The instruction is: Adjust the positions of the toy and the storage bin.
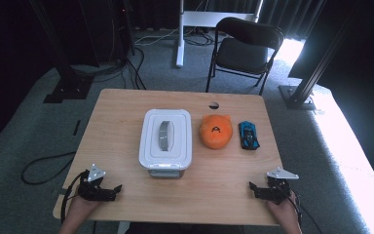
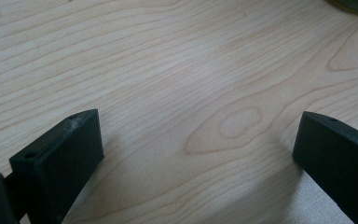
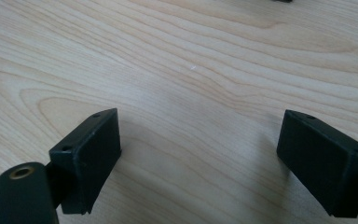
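A white lidded plastic box with a grey handle sits in the middle of the wooden table. To its right lies an orange rounded thing, then a small blue toy car. My left gripper rests near the front left corner, jaws wide apart over bare wood. At the front right corner my right gripper stands open too, nothing between its jaws. Both are well short of the objects.
A black folding chair and a white post stand beyond the far edge of the table. Black frame legs flank it left and right. A cable hole is near the far edge. Cables lie on the grey carpet.
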`<state>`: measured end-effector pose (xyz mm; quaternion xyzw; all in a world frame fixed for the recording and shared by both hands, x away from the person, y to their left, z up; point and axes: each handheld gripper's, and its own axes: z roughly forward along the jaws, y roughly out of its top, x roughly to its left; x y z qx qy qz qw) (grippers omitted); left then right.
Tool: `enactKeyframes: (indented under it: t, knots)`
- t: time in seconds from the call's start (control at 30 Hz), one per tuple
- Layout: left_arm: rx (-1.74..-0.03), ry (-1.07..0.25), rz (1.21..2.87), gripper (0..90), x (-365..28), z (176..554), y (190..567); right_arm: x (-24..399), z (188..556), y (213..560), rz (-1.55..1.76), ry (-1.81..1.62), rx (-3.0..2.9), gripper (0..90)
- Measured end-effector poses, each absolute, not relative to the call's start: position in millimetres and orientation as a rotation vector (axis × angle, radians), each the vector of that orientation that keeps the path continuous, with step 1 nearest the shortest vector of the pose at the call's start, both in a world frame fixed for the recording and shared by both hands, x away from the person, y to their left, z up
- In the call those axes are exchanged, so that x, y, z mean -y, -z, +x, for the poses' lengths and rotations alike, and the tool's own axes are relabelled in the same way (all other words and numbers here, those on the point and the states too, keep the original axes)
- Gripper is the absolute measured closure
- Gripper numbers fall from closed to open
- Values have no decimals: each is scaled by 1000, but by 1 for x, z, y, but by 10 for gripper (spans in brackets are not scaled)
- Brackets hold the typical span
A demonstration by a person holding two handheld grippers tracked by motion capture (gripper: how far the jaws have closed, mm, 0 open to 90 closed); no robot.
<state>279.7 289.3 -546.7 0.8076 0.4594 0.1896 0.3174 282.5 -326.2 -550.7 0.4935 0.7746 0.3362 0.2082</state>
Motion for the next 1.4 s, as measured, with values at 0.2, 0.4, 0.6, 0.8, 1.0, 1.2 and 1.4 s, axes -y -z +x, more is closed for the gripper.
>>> enactKeyframes:
  t: [0.2,0.4,0.6,0.8,1.0,1.2,1.4]
  knots:
    - [-1203,-499,2129,20,-289,280,547,327,282,551,1367,-939,-2161,129]
    - [-1204,-500,2127,20,-289,280,547,328,282,551,1373,-939,-2157,129]
    - [-1205,-500,2127,20,-289,280,547,329,282,551,1368,-939,-2161,129]
    - [-1204,-499,2128,19,-289,280,547,331,280,551,1399,-927,-2133,130]
    - [-1200,-498,2130,20,-289,280,547,332,280,551,1404,-925,-2128,129]
    - [-1200,-498,2130,20,-289,280,547,333,283,548,1421,-926,-2144,129]
    - [-1200,-498,2129,19,-289,280,547,334,287,545,1444,-909,-2113,129]
